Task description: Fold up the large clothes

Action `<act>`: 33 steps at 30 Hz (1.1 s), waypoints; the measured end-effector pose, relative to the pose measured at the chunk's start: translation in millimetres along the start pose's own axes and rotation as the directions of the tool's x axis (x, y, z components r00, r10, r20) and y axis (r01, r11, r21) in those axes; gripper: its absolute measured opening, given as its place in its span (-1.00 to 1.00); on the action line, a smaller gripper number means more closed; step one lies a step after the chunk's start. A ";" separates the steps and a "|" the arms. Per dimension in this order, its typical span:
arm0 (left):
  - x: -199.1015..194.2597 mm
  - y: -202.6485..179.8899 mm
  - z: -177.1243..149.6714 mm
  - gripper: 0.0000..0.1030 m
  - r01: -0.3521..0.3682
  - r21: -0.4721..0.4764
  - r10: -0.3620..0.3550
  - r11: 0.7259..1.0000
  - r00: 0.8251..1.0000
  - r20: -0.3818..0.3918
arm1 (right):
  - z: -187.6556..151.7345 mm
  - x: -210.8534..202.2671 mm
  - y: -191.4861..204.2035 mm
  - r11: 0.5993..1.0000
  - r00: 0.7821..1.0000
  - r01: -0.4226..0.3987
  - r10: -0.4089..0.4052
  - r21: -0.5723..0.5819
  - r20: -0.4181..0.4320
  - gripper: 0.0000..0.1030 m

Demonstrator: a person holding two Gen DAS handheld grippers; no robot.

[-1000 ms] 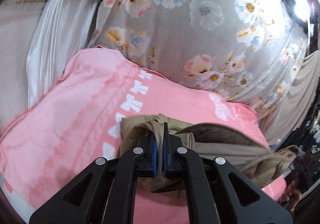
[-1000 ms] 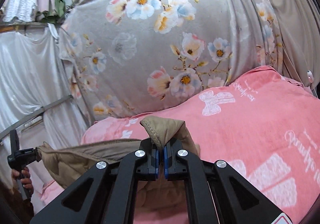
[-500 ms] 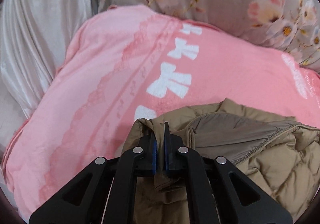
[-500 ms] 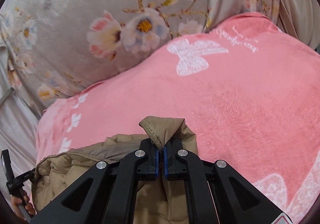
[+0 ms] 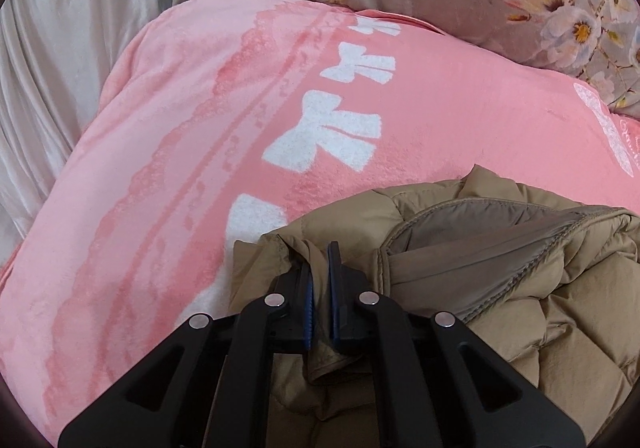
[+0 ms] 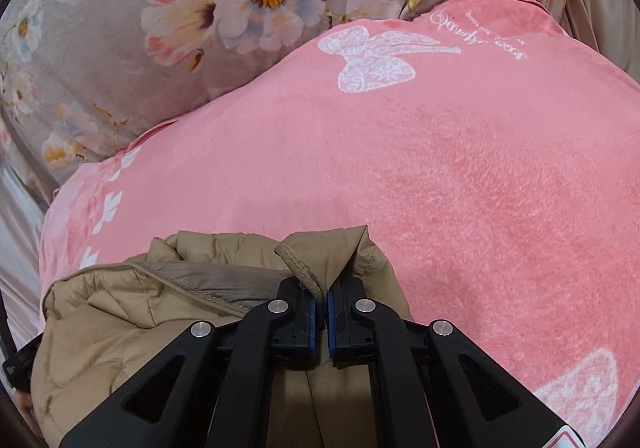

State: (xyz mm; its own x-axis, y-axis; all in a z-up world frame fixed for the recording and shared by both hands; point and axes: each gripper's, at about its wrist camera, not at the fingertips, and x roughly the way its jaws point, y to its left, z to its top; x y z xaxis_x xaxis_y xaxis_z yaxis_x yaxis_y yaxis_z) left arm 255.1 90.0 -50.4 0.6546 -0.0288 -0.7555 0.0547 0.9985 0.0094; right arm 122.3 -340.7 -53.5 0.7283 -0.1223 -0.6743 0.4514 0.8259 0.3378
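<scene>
I find the tan quilted jacket (image 5: pixel 500 288) bunched on the pink blanket (image 5: pixel 160 207), left gripper (image 5: pixel 319 280) and right gripper (image 6: pixel 319 302) each pinching an edge; folding is barely begun.

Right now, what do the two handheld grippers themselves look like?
Both match: the left gripper and right gripper have matte black angular link arms with triangular cut-outs, round silver pins at the pivots, and two narrow black fingers faced with blue pads. The right one carries a red-and-white label at its lower corner.
</scene>
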 end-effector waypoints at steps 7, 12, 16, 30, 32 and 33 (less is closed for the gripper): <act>6.5 2.3 -4.4 -0.86 0.031 -0.032 -0.030 0.999 0.999 0.019 | -3.8 8.0 -2.2 1.000 1.000 -0.012 0.012 0.011 -0.022 -0.94; -13.2 25.3 -1.8 -0.75 0.124 -0.088 -0.119 0.988 0.991 0.053 | 3.5 -13.6 -24.1 0.988 0.993 -0.113 0.115 0.108 -0.009 -0.35; -75.4 60.3 3.9 0.56 0.037 -0.085 -0.016 0.996 0.970 0.243 | 11.7 -79.2 -56.7 0.969 0.977 -0.168 0.140 0.181 0.158 0.08; -93.7 -79.4 28.2 -0.37 0.174 0.141 -0.187 0.975 0.979 0.082 | -12.2 -66.7 146.0 0.940 0.989 -0.125 0.142 -0.317 0.031 -0.91; -77.7 -106.2 25.1 -0.37 0.164 0.167 -0.175 0.972 0.983 0.056 | -15.0 -45.9 156.8 0.936 0.993 -0.116 0.120 -0.332 -0.010 -0.91; -71.8 -114.4 23.3 -0.37 0.157 0.178 -0.169 0.972 0.984 0.053 | -17.0 -33.4 161.1 0.933 0.994 -0.108 0.104 -0.343 -0.030 -0.91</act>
State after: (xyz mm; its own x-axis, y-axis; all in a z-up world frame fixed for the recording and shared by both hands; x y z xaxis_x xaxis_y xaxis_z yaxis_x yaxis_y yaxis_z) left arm 219.4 -23.3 18.0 0.6751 -0.1992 -0.7103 0.2897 0.9571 0.0070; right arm 162.0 -194.2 12.3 0.7552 -0.0191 -0.6552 0.1659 0.9726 0.1629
